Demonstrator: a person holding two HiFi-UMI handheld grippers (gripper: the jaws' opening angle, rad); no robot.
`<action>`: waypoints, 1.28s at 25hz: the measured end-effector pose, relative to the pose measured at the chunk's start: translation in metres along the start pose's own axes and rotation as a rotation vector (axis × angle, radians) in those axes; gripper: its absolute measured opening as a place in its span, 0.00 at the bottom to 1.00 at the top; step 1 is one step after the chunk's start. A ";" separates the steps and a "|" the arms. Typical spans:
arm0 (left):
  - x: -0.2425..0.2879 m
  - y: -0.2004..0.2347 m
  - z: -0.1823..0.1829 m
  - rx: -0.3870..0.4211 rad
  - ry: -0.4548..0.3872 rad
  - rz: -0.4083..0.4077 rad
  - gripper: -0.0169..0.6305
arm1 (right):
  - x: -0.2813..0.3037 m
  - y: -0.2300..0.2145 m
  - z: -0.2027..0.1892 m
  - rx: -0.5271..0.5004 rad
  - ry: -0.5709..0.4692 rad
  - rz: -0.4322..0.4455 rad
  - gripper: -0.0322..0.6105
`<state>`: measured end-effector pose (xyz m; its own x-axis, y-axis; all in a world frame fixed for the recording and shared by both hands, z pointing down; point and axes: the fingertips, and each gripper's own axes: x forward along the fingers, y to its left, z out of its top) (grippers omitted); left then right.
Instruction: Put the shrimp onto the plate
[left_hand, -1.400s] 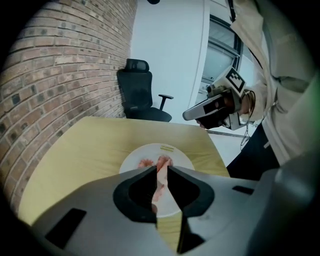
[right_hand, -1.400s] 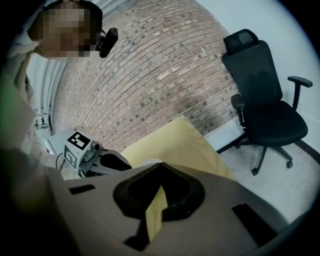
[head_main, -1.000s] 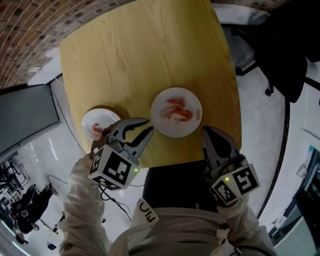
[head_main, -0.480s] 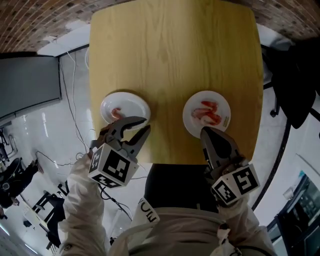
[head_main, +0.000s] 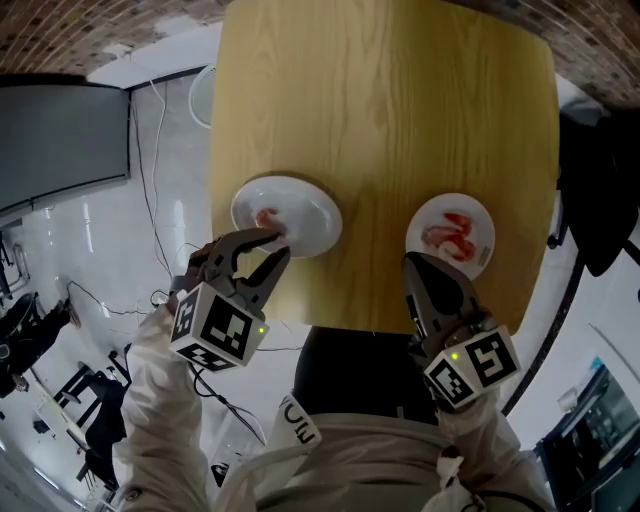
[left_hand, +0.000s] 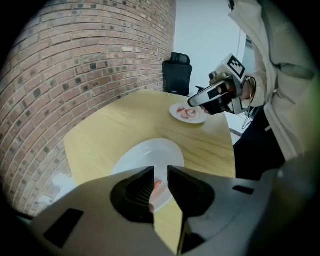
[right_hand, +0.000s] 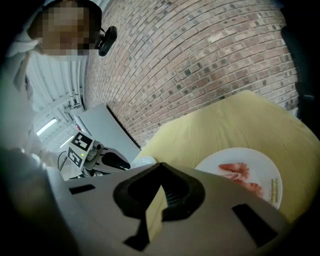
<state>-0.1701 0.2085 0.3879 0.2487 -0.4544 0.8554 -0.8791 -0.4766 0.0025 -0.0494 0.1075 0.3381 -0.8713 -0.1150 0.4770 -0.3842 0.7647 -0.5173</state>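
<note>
Head view: closed in on shrimp (head_main: 267, 217) with left gripper (head_main: 282, 242), jaws spread, probably for pickup; right gripper (head_main: 410, 262) pressed together, empty.

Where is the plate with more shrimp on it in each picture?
Head view: the plate is at the right, just above the right gripper.
Left gripper view: the plate is small, upper middle, at the far side.
Right gripper view: the plate is big, lower right.
Shared landmark: the wooden table under it.
</note>
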 end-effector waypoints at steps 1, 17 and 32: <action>-0.001 0.002 -0.002 0.006 0.003 -0.003 0.14 | 0.003 0.001 0.000 0.000 0.000 -0.001 0.09; 0.006 0.014 -0.020 0.341 0.129 -0.126 0.18 | 0.016 0.005 -0.001 0.063 -0.038 -0.071 0.09; 0.022 0.007 -0.030 0.560 0.248 -0.266 0.18 | 0.012 -0.015 -0.004 0.104 -0.050 -0.118 0.09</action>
<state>-0.1827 0.2181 0.4220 0.2680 -0.1130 0.9568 -0.4400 -0.8978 0.0171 -0.0532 0.0974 0.3544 -0.8313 -0.2339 0.5043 -0.5123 0.6743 -0.5318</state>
